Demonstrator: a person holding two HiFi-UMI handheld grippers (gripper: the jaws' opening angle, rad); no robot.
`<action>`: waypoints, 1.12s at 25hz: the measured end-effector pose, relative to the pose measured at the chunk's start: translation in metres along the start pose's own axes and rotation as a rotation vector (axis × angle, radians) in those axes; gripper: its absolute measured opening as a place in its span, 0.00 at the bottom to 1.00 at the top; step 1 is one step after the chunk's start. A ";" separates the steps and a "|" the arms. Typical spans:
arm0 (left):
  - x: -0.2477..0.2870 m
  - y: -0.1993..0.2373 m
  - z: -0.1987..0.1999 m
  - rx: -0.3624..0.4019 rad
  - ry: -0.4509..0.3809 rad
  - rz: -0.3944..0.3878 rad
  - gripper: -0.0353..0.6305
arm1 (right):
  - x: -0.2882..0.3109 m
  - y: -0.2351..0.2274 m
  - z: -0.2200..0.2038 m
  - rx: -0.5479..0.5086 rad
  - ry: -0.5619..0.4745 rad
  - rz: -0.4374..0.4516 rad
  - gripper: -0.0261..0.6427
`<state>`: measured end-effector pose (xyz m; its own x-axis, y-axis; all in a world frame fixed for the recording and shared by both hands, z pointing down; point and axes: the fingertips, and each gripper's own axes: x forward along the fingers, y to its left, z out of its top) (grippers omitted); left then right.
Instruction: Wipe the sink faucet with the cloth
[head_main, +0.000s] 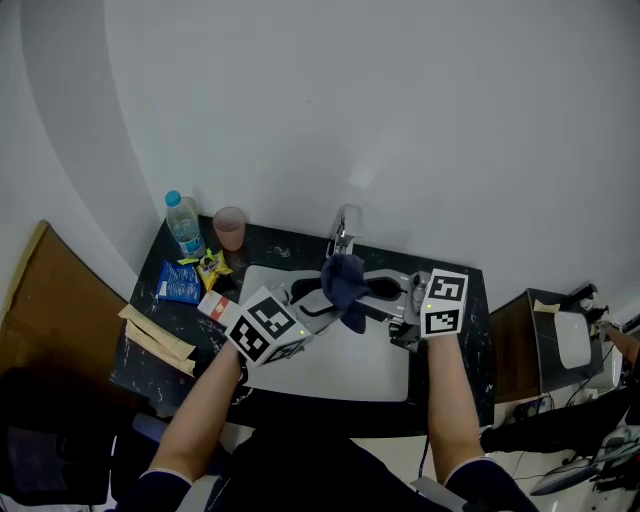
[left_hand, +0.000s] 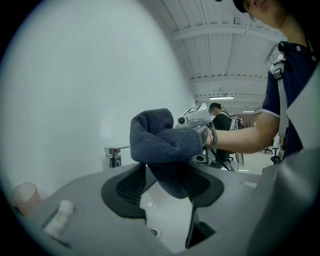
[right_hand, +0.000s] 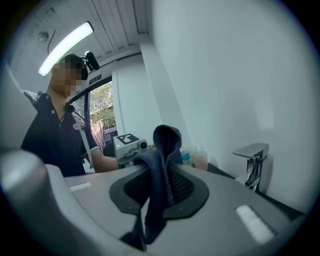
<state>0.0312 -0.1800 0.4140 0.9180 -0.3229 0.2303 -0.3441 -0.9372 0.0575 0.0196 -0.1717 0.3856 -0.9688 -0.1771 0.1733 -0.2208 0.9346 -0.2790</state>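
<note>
1. The right gripper (right_hand: 160, 186) has its jaws pinching a fold of the dark blue cloth (right_hand: 163, 145). The bulk of the cloth stands up above the pads and a tail hangs below. We want this pinch firm, since it is the only grip on the cloth.
2. The left gripper (left_hand: 167, 190) has its jaws spread wide. The cloth hangs in the gap, but the pads do not press on it. We judge the left is carrying nothing, so it should either take a loose fold or back out.
3. The cloth is in the air between the two grippers, over the white sink (head_main: 340, 372). It is in front of the faucet (head_main: 343, 236) and not touching it.
4. The faucet is chrome and upright at the back rim, next to the wall. We judge the step in hand to be readying the cloth. No wipe contact has been made yet.
5. To do it well, we lead with the bunched cloth, not the jaw tips. We lay it over the spout and sweep along its length, because hard jaws on chrome would scrape.
6. We watch the lever on top, as a shove there could start the water.
7. The bottle (head_main: 184, 224) and cup (head_main: 229, 228) sit on the counter well off to the left, out of the path.
</note>
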 end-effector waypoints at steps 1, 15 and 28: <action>0.000 0.000 -0.001 0.002 0.009 -0.001 0.38 | 0.001 0.001 -0.002 -0.003 0.015 0.007 0.13; 0.003 0.018 -0.012 0.061 0.059 0.156 0.24 | 0.014 -0.015 -0.013 -0.099 0.121 -0.125 0.21; -0.032 0.104 -0.006 -0.073 0.042 0.377 0.15 | -0.024 -0.034 -0.013 -0.076 0.052 -0.344 0.24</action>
<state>-0.0349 -0.2663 0.4187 0.7162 -0.6358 0.2879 -0.6704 -0.7414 0.0304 0.0522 -0.1950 0.4030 -0.8317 -0.4718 0.2929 -0.5225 0.8435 -0.1249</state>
